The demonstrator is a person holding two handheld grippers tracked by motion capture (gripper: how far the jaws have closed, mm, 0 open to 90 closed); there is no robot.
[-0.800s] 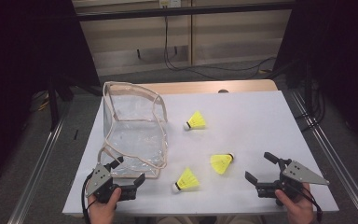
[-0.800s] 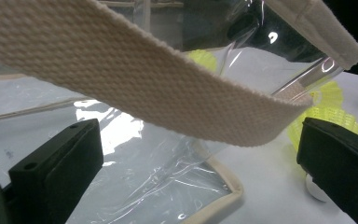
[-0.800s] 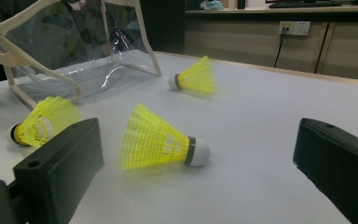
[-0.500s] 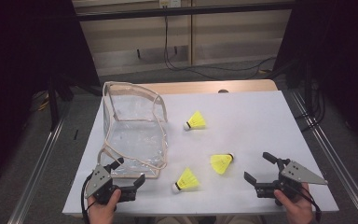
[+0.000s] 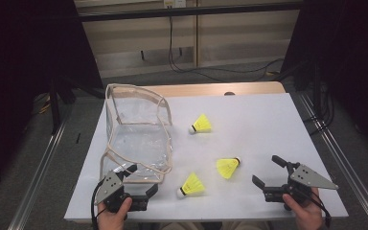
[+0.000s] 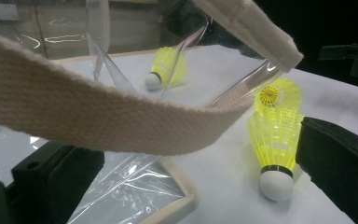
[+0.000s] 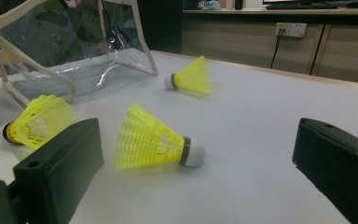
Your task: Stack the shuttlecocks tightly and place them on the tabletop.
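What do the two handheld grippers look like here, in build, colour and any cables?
Both are black. The left gripper and the right gripper each carry a grey three-cornered plate on top, dotted with small dark holes, and trail a black cable by the hand. Their jaws are blocky, matte black. Each is held in a bare hand; no sleeve is visible.

far shuttlecock [image 6: 164,70]: blurred behind the clear bag's [image 6: 121,186] plastic
webbing strap [image 6: 98,116]: cut off at the left edge
right claw [image 6: 354,53]: cropped at the right edge

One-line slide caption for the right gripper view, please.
Open right gripper faces a yellow plastic shuttlecock lying on the white table.
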